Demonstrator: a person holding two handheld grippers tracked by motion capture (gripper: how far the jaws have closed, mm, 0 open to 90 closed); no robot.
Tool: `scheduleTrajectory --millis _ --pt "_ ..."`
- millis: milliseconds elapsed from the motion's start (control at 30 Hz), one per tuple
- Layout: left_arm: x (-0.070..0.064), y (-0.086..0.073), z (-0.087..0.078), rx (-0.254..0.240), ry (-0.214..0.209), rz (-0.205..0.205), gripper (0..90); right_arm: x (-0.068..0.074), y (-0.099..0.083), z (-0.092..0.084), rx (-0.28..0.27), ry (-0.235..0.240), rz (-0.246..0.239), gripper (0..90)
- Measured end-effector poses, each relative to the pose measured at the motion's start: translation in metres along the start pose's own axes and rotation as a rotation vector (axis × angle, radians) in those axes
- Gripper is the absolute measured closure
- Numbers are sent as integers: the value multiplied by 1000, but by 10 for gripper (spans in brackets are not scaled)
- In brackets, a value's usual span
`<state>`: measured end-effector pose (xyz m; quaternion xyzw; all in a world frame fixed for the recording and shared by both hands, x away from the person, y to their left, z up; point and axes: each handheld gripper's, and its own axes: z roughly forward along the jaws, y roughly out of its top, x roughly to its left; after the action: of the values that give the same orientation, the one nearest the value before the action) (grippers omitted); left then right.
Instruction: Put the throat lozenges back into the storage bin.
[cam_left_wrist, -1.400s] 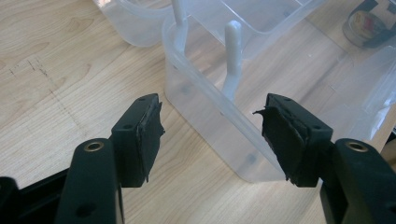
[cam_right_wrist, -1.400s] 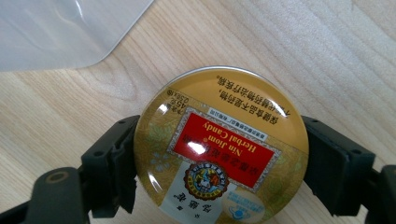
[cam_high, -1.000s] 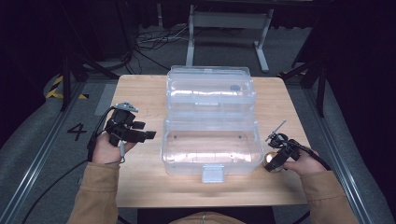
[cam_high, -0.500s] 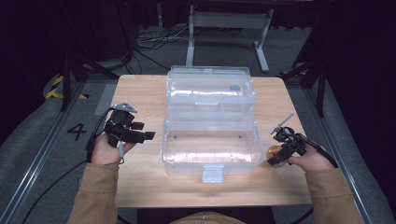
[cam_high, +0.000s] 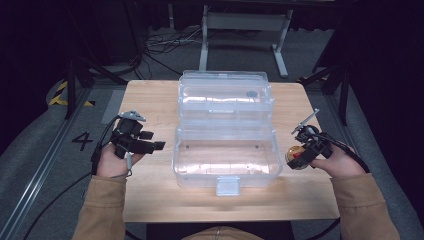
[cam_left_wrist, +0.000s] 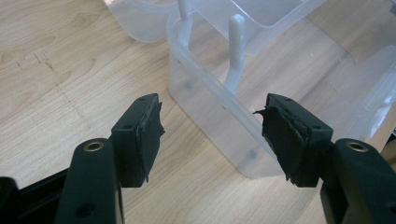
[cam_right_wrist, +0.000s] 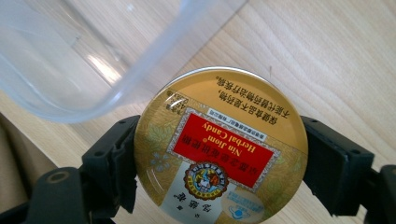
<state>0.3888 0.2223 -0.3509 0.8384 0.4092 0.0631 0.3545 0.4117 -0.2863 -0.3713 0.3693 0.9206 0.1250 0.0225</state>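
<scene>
1. Jaws of the right gripper are clamped on opposite edges of a round gold candy tin, whose red label reads "Nin Jiom Herbal Candy", upside down in the right gripper view.
2. From the high view, the right gripper holds the candy tin above the wooden table, just beside the right front corner of a clear plastic box.
3. Close behind the tin in the right gripper view curves the box's transparent rim, with bare wood grain on the far side.
4. Jaws of the left gripper stand wide apart and hold nothing; their black pads look frayed at the edges.
5. Between those jaws, farther off, shows a corner of the clear plastic box with a white post rising inside it.
6. Seen from above, the left gripper sits near the left side of the box, held in the person's left hand.
7. Lying open, the box's hinged lid rests flat on the table behind the base.
</scene>
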Motion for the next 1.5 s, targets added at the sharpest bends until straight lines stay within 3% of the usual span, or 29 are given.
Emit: scheduleTrajectory --millis 567,1000,1500 --pt "0 0 -1 -2 0 1 379 26 30 -17 -28 18 -88 203" --pt "0 0 -1 -1 -1 2 379 43 51 -10 -20 43 -151 202" --pt "1 -1 -1 0 -2 6 384 53 67 9 9 73 -154 202"
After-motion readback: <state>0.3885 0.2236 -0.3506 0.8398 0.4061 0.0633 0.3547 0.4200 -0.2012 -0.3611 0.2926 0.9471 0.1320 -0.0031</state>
